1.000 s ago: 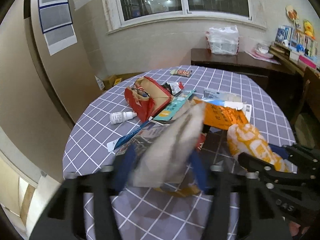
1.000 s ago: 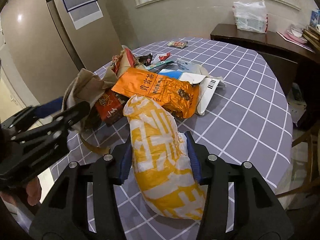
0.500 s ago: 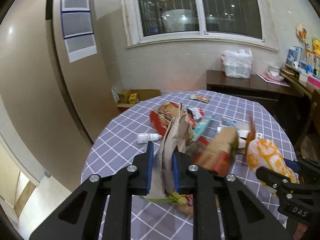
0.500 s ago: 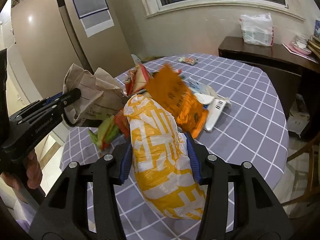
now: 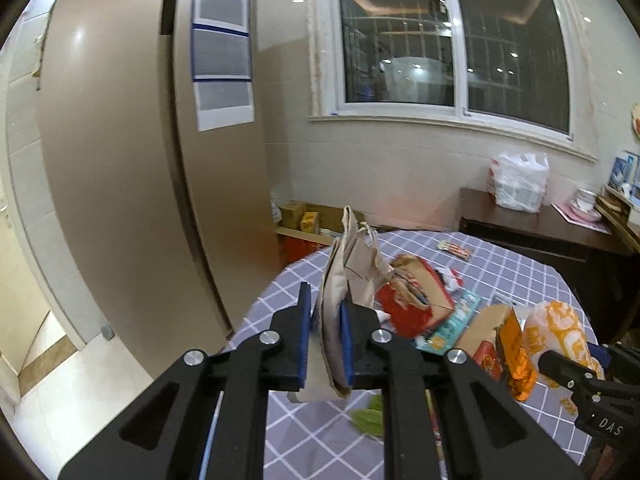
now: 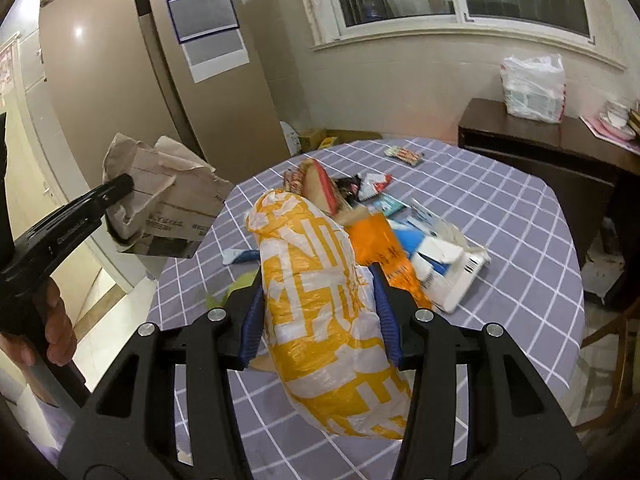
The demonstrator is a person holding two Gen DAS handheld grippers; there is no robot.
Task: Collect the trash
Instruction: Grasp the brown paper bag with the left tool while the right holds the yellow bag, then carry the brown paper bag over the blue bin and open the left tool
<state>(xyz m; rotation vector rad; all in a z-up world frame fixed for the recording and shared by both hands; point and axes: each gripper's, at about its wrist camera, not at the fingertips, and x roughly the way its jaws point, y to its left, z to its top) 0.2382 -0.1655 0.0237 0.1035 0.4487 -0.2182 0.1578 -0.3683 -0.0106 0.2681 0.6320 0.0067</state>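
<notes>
My left gripper is shut on a crumpled brown paper bag and holds it up above the table's left edge; bag and gripper also show in the right wrist view. My right gripper is shut on a yellow and white plastic bag, also seen in the left wrist view. Loose trash lies on the round checked table: a red bag, an orange foil packet, white and blue boxes, small wrappers.
A tall beige fridge stands left of the table. A dark wooden sideboard with a white plastic bag is at the back right. Cardboard boxes sit on the floor under the window. A snack strip lies far on the table.
My left gripper has lifted the brown paper bag up off the trash pile and drawn it back to the left. The orange packet and a red box shifted. The right gripper keeps its bag.
</notes>
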